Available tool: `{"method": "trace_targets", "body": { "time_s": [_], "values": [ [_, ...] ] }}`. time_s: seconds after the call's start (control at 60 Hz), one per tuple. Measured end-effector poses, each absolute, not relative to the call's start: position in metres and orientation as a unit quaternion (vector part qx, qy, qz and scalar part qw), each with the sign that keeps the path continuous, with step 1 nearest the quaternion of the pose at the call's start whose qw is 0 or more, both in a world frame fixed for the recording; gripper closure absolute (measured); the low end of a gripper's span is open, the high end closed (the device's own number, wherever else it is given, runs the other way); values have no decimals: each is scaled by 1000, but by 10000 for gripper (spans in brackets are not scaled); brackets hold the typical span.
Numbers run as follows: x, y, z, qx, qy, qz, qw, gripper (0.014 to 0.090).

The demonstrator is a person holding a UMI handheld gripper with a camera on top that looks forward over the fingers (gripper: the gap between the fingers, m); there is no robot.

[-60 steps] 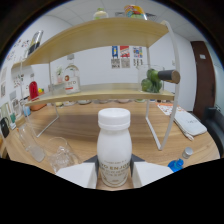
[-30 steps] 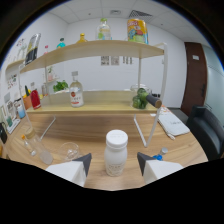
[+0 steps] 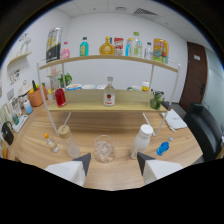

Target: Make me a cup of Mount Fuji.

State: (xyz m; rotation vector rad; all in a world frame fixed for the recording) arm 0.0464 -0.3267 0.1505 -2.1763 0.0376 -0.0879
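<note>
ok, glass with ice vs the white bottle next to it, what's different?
The glass is clear, short, wide and open-topped, with ice showing inside; the white bottle is opaque, taller, slimmer and capped. The glass stands just ahead of the gap between the open claw's fingers; the bottle stands further right, ahead of the right finger. Both stand upright on the wooden table, with neither touched by the claw.

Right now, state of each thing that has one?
Jaws: open, holding nothing.
White bottle: upright on the table, cap on, ahead of the right finger.
Glass: upright, ice inside, just ahead of the jaws.
Clear bottle: upright on lower shelf, capped.
</note>
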Motion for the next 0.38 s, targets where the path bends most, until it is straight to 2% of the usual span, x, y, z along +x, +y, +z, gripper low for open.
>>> {"method": "trace_targets", "body": {
  "time_s": [0.383],
  "values": [
    [30,-339,144,-894,8,-36,447,188]
  ]
}}
